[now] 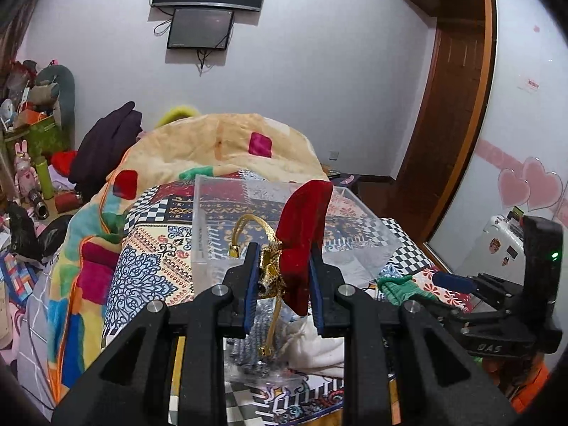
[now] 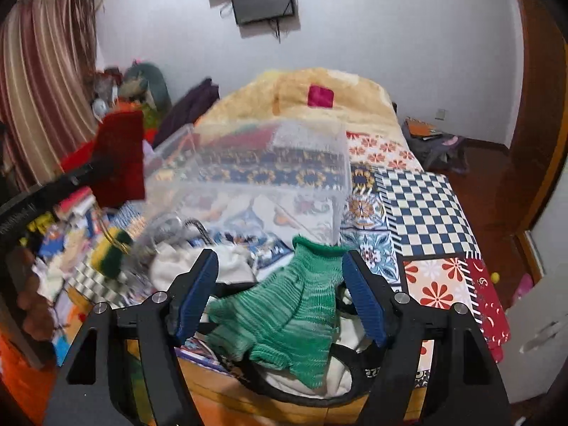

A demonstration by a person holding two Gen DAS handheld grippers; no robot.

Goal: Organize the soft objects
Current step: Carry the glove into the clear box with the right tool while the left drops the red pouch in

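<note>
Soft things lie scattered at the near end of a bed covered by a patchwork bedspread (image 2: 426, 202), and a clear plastic box (image 1: 213, 234) stands on it just behind them. From the left wrist camera, the left gripper (image 1: 282, 273) has its blue pads closed on a red velvet pouch (image 1: 303, 241), which is lifted off the bed and stands up between the fingers in front of the box; a gold cord with a gold ornament (image 1: 269, 273) hangs at the pouch's left side, between the pads too (whether the pads actually pinch the ornament cannot be told). Below the gripper a white cloth pouch (image 1: 316, 346) rests on the bedspread. From the right wrist camera, the right gripper (image 2: 280, 294) has its fingers spread wide, with a green knitted glove (image 2: 284, 316) lying between them on top of white fabric and a black strap; its right pad sits just beside the glove's cuff, the left pad apart from it. A yellow and green sponge (image 2: 110, 252) lies to the left, near the box's front corner. A fleece blanket (image 1: 227, 142) is heaped behind the box.
</note>
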